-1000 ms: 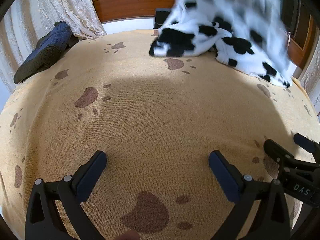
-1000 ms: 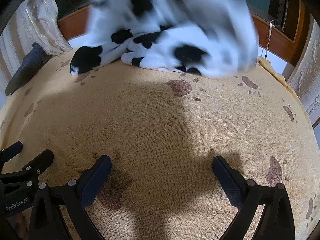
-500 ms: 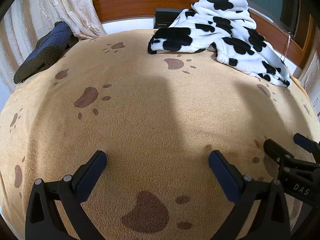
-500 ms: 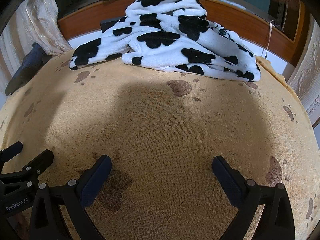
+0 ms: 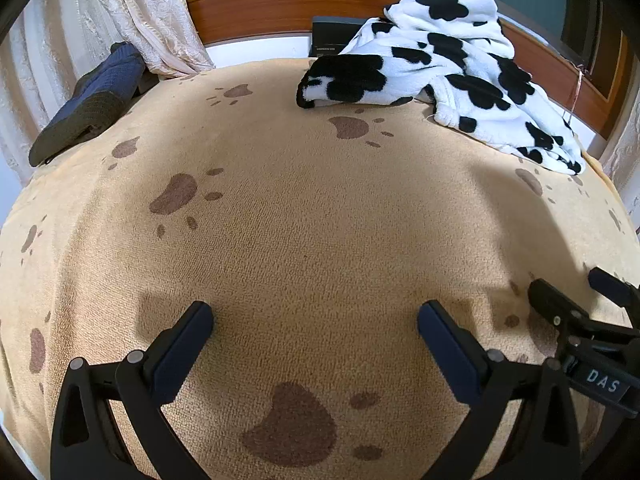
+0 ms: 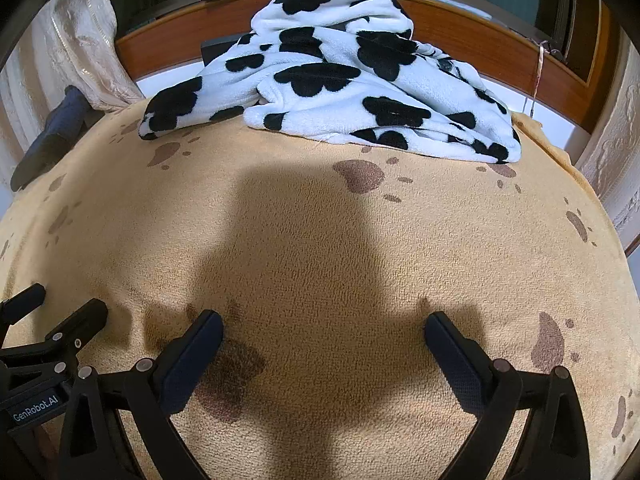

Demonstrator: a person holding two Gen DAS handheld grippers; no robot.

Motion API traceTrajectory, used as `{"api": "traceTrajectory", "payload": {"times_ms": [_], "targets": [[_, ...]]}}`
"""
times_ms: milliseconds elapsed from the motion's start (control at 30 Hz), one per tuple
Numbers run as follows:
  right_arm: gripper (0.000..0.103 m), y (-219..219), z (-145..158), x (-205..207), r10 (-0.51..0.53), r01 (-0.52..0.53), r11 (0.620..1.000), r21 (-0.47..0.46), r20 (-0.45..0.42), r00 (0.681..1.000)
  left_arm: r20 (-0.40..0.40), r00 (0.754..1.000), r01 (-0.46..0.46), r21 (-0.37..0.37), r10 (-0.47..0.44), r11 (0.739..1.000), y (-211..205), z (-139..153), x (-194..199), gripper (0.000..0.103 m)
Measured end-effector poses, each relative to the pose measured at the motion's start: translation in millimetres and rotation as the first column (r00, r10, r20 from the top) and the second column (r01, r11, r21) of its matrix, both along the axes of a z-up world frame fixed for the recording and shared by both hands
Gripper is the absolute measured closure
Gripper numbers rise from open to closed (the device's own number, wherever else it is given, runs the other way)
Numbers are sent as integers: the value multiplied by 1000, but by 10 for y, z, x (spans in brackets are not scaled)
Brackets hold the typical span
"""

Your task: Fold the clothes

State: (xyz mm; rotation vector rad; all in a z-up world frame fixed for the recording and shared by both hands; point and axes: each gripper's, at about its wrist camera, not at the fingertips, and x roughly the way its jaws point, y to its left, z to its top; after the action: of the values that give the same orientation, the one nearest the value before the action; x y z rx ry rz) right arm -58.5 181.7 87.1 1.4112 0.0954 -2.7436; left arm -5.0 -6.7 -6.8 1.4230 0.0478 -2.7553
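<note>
While both tools sit side by side low over the tan paw-print blanket [image 5: 320, 240], the left tool [image 5: 314, 316] and right tool [image 6: 324, 322] are each spread wide, holding nothing. One cow-print garment [image 6: 340, 84], crumpled, lies well ahead of both at the blanket's far edge, against the wooden ledge [image 5: 260, 8].

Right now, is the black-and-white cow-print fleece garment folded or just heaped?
Heaped, not folded: the black-and-white cow-print fleece garment lies bunched in uneven layers, peaking at the back of the tan paw-print blanket.
</note>
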Motion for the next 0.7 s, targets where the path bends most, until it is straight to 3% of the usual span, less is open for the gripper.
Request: {"api": "traceTrajectory", "payload": {"times_ms": [700], "targets": [[1,3,5,0,-11,11,1000,-5,1,1000,53,998,-29,-25,30,999,39,34,-109,0]]}}
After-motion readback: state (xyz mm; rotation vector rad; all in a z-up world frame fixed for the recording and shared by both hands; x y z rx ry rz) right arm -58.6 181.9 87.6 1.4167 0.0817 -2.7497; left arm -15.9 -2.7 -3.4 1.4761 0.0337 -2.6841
